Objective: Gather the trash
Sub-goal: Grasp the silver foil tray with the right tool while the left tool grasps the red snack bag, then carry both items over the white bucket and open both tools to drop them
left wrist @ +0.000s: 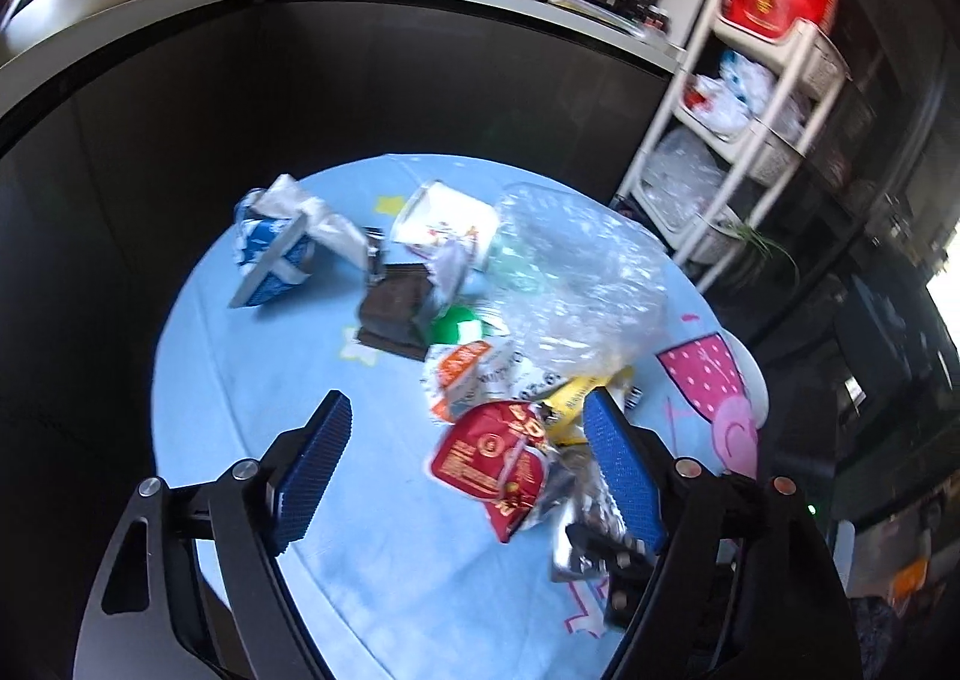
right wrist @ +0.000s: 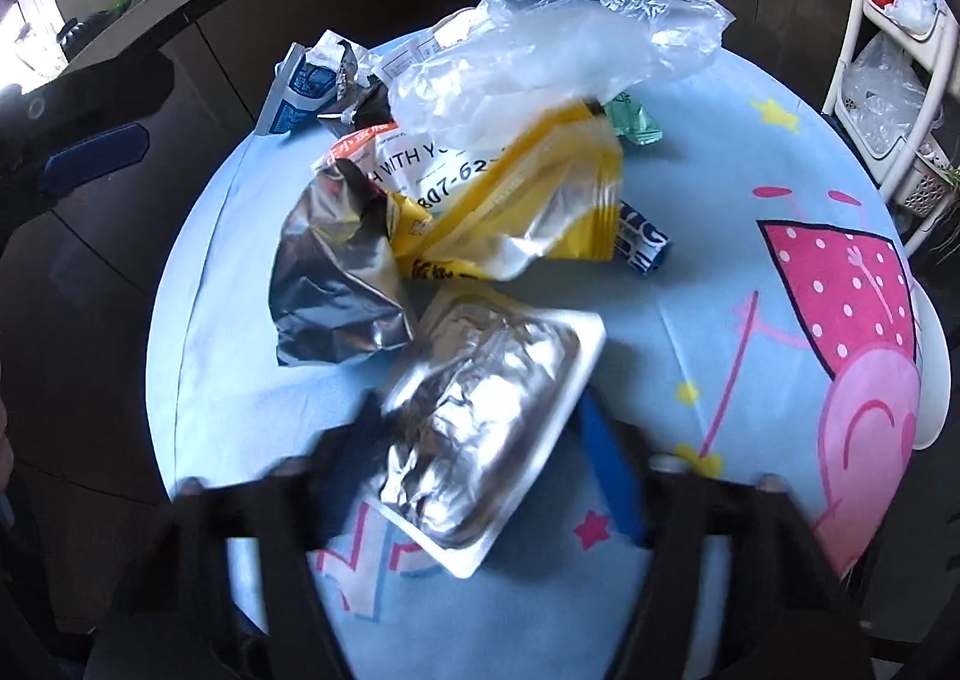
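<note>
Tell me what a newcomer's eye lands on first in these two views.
First, the heap of trash in the middle of the round table's blue cartoon cloth: a clear plastic bag tops a yellow wrapper and crumpled foil. Nearest the right wrist camera, a silver foil pouch lies between the right gripper's jaws. In the left wrist view, a red packet lies between the left gripper's open jaws.

A round table under a light-blue cartoon-print cloth (right wrist: 690, 320) carries crumpled trash: a silver foil pouch (right wrist: 480, 428) at six o'clock, a clear plastic bag (right wrist: 540, 50) at twelve, a blue-and-white carton (left wrist: 276, 260) at ten.
</note>
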